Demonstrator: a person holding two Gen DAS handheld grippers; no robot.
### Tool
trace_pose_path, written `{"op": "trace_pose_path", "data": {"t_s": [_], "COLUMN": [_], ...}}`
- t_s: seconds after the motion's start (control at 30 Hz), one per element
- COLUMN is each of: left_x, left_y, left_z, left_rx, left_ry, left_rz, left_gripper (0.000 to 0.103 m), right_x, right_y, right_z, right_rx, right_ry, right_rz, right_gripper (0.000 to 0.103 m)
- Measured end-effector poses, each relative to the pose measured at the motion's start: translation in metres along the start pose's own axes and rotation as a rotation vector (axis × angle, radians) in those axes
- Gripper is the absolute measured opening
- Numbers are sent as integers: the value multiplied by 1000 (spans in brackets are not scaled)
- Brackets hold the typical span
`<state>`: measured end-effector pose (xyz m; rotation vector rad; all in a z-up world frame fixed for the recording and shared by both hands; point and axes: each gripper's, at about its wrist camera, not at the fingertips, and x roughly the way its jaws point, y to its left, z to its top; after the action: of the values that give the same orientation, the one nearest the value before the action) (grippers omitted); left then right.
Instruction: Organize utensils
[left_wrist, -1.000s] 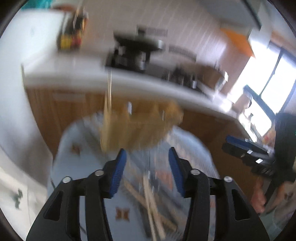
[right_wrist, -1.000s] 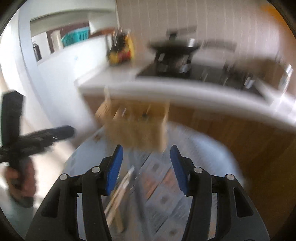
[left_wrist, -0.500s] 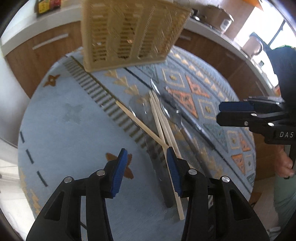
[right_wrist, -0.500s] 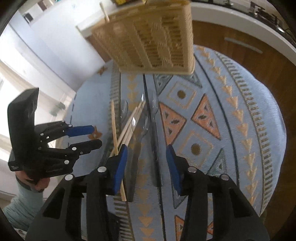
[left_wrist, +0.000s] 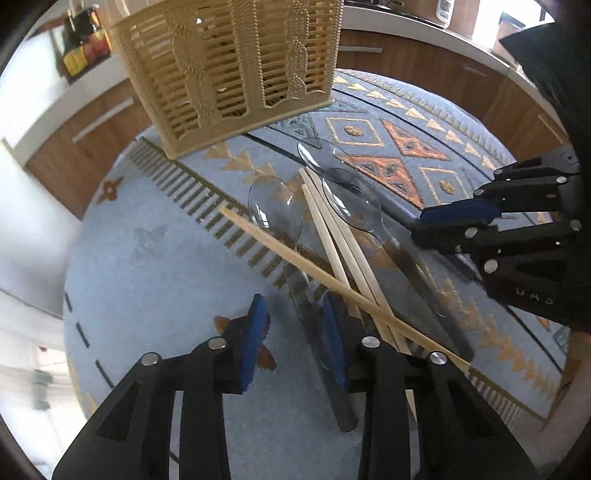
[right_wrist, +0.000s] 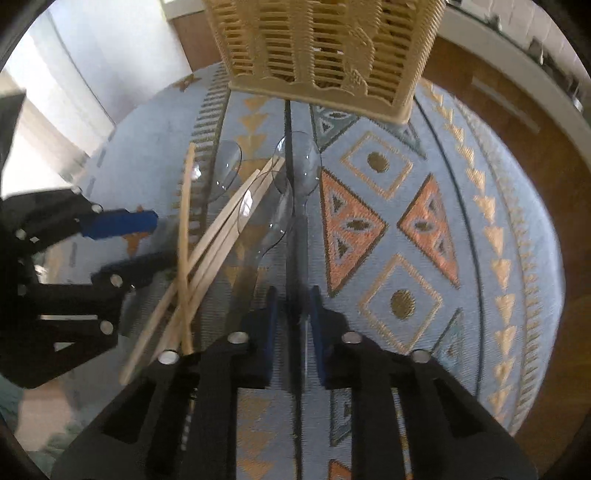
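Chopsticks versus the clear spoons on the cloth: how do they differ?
The chopsticks are opaque pale wood; the clear spoons are see-through. The chopsticks are straight sticks; the spoons end in rounded bowls. Both lie in one overlapping pile on the cloth, outside the basket.

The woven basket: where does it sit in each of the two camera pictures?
Left wrist view: the woven basket fills the top, left of centre, standing on the patterned cloth beyond the chopsticks.
Right wrist view: the basket is at the top centre, cut off by the upper edge.
Shared landmark: the clear spoons lie just below the basket in both.
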<state>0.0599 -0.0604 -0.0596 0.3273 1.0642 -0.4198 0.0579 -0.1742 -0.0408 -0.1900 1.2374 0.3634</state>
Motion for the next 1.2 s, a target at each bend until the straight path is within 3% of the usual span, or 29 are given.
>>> {"op": "trace_pose_path", "data": {"t_s": [0.07, 0.4, 0.6, 0.83, 0.93, 1.0, 1.1, 1.2], "left_x": [1, -13, -13, -16, -14, -14, -13, 2], "left_y": [-1, 65, 91, 108, 109, 112, 120, 132], "left_z": [0, -18, -32, -35, -33, -28, -13, 4], "left_rx": [7, -186, -199, -251, -247, -246, -260, -273], "left_ry": [-13, -33, -9, 3, 10, 8, -6, 34], "left_rz": [47, 81, 227, 84, 60, 70, 45, -16], "left_gripper": [11, 11, 11, 12, 23, 44, 51, 55], "right_x": [0, -20, -19, -20, -18, -13, -11, -9], "right_y": [0, -38, -45, -38, -34, -34, -38, -43], "right_z": [0, -25, -45, -55, -52, -46, -33, -16], "right_rx": [4, 153, 182, 175, 162, 162, 170, 162], "right_ry": [-3, -45, 3, 23, 35, 47, 51, 45], "right_rz": [-1, -29, -43, -25, -18, -4, 9, -6], "right_gripper": [10, 10, 10, 11, 11, 15, 32, 46]}}
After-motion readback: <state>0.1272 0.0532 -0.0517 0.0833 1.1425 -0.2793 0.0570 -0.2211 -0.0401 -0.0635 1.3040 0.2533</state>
